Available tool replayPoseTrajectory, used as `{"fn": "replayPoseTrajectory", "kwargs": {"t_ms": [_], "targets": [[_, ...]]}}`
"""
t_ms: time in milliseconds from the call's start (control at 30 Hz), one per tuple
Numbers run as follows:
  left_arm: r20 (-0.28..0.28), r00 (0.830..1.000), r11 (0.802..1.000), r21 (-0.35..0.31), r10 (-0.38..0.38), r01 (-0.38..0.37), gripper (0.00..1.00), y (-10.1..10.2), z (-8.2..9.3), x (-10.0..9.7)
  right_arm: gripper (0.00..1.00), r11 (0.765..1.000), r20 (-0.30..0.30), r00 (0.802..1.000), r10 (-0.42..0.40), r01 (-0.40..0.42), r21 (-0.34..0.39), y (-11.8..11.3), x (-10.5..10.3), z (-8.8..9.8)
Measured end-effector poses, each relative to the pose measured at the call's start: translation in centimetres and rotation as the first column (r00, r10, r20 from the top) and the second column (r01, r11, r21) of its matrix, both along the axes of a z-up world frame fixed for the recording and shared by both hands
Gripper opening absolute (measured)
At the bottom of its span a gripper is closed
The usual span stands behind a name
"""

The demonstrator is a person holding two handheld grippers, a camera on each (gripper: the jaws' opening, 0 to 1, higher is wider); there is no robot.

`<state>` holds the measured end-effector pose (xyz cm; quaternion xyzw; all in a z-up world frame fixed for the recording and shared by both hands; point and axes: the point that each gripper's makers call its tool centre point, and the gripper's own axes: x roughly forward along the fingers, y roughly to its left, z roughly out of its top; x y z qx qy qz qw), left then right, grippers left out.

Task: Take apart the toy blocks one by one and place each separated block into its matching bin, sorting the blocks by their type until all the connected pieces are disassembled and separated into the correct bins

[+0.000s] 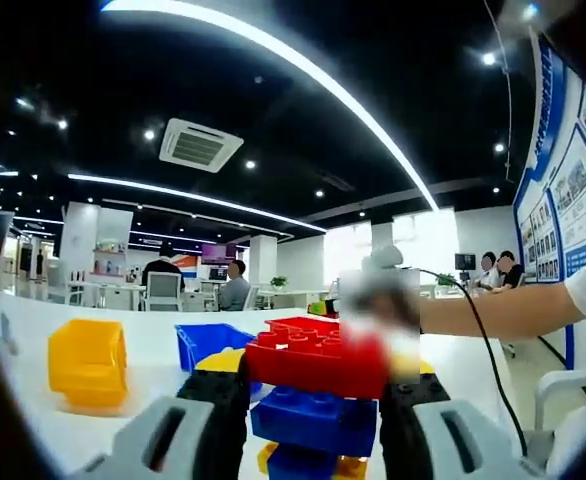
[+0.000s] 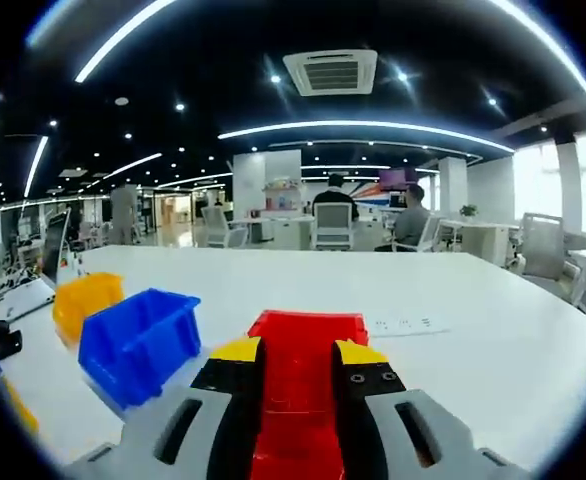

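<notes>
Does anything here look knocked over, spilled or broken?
Nothing stands out. The yellow bin, blue bin and red bin sit upright on the white table. The left gripper holds a block stack, whose red top block the other gripper is blurred against.

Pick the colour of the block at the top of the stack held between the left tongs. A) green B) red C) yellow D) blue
B: in the left gripper view a red block sits on top of a blue block, with the left tongs closed on the stack from both sides.
</notes>
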<state>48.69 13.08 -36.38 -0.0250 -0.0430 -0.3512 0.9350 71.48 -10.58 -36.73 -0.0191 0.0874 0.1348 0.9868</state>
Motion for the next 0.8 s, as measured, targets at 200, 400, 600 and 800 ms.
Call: {"fn": "replayPoseTrajectory", "kwargs": {"t_ms": [200, 400, 600, 800], "targets": [[0.0, 1.0, 1.0, 0.001, -0.001, 0.001, 0.52, 0.03, 0.0, -0.04, 0.27, 1.0, -0.002, 1.0, 0.004, -0.004, -0.001, 0.09, -0.12, -0.23], [0.001, 1.0, 1.0, 0.003, 0.0, 0.0, 0.52, 0.03, 0.01, -0.05, 0.58, 0.997, 0.042, 0.998, 0.055, -0.053, -0.055, 0.71, 0.24, -0.36], [0.002, 1.0, 1.0, 0.002, -0.001, 0.001, 0.52, 0.03, 0.01, -0.03, 0.51, 0.997, 0.034, 0.998, 0.053, -0.051, -0.052, 0.49, 0.03, -0.3], [0.002, 1.0, 1.0, 0.004, -0.002, 0.002, 0.52, 0.06, -0.02, -0.05, 0.49, 0.997, 0.044, 0.997, 0.058, -0.056, -0.053, 0.49, -0.21, 0.13]]}}
